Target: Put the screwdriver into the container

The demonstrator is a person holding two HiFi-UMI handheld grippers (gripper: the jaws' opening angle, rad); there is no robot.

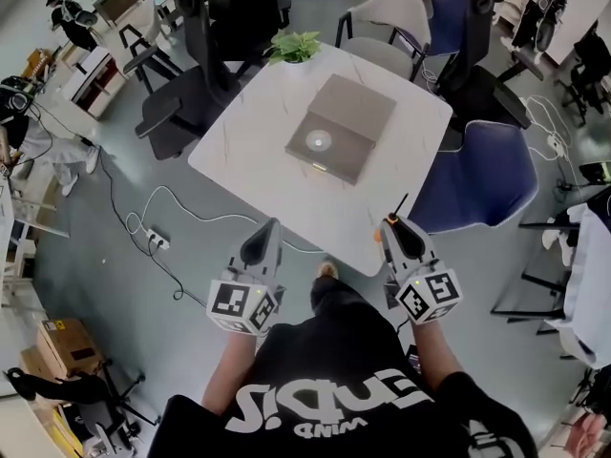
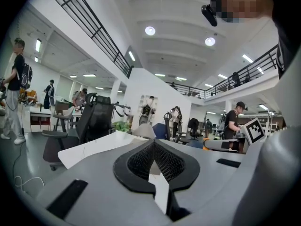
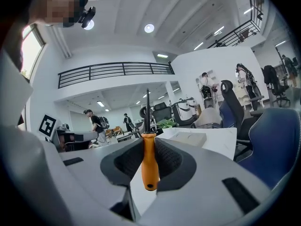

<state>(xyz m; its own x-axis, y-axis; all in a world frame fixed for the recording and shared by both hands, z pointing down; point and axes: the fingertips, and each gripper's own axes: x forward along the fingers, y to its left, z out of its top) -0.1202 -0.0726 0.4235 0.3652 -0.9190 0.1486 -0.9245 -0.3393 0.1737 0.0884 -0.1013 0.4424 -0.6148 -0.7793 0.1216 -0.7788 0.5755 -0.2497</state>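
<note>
I saw right gripper (image 3: 148,147) with jaws clamped on screwdriver (image 3: 150,168): orange handle upright between pads (image 3: 168,160), dark shaft rising past tips. Beyond jaws, white table (image 3: 221,142); flat grey container (image 3: 190,138) lay on it, well apart from screwdriver. Potted plant (image 3: 165,124) at table's far edge. Blue chair (image 3: 270,142) near right, black chair (image 3: 230,105) behind. People (image 3: 96,122) stood far left and right; balcony railing (image 3: 113,72) above.

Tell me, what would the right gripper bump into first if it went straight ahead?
Probably the white table: the right gripper, shut on the orange screwdriver, points just over its near edge toward the flat grey container. Depth is hard to judge.
</note>
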